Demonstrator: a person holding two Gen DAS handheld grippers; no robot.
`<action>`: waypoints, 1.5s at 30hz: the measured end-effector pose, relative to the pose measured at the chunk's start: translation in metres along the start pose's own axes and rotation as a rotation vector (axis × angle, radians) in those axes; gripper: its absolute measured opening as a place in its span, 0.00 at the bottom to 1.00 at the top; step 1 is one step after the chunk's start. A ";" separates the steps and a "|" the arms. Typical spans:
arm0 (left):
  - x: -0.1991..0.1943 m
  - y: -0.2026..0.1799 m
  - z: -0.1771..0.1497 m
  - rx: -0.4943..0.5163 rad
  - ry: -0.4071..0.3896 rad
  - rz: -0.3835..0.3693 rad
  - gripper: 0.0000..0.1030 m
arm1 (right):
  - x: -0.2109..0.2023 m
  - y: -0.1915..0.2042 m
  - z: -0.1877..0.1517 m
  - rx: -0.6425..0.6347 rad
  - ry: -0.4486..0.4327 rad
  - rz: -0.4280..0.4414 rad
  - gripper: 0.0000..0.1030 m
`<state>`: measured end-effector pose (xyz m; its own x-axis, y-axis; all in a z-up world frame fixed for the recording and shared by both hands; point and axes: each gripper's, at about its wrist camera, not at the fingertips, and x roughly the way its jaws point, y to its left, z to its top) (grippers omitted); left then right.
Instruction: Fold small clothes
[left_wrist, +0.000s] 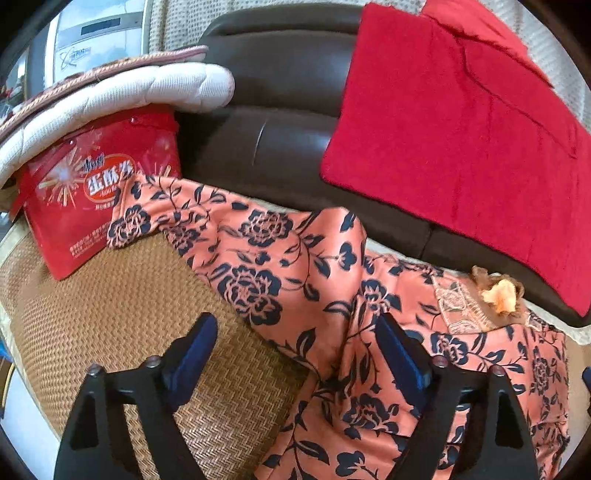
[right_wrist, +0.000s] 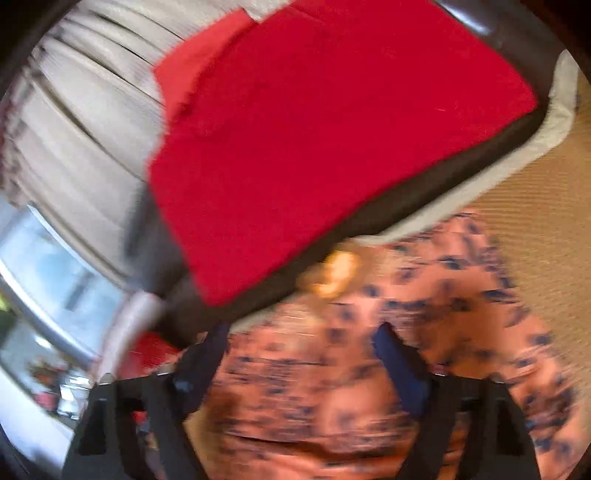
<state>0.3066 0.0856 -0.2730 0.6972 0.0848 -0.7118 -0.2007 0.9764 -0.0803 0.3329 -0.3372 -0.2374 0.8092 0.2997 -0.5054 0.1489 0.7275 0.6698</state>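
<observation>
- The floral garment (left_wrist: 295, 266) is seen spread, rumpled, across the woven mat (left_wrist: 122, 295); 1 end is draped against the red snack box (left_wrist: 85, 210), the other runs toward the sofa's seat edge. Judged: it is laid out this way so that its edges can be reached for folding.
- The left gripper (left_wrist: 295, 354) is held above the mat-and-cloth border with its fingers (left_wrist: 400, 354) apart; the right-hand finger is over the cloth, the left-hand one over bare mat. No pinch on the fabric is seen. Judged: it is poised to take the near edge.
- The right gripper (right_wrist: 303, 354) is seen in a heavily blurred view, jaws apart, above the same garment (right_wrist: 424, 314); nothing is clamped between them.
- The red cloth (left_wrist: 461, 147) is laid flat over the dark sofa (left_wrist: 280, 122), already squared; judged: it is a finished piece, set aside.
- A small orange trim (left_wrist: 498, 291) is noted on the garment near the sofa edge; its nature cannot be told.
- Counts: 2 grippers, 1 floral garment, 1 red cloth, 1 snack box, 1 mat, 1 quilted cushion (left_wrist: 122, 88) resting on the box.
</observation>
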 end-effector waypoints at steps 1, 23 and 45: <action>0.003 -0.005 -0.002 0.013 0.010 -0.004 0.72 | 0.002 -0.011 0.002 0.006 0.014 -0.036 0.59; 0.066 -0.108 -0.043 0.313 0.164 0.165 0.59 | 0.028 -0.120 0.025 0.061 0.088 -0.315 0.12; 0.049 -0.190 -0.076 0.477 0.088 0.048 0.69 | 0.059 -0.083 0.005 -0.062 0.198 -0.285 0.17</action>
<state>0.3262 -0.1110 -0.3456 0.6302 0.1344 -0.7647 0.1210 0.9558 0.2678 0.3714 -0.3830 -0.3204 0.6130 0.1885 -0.7673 0.3136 0.8333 0.4552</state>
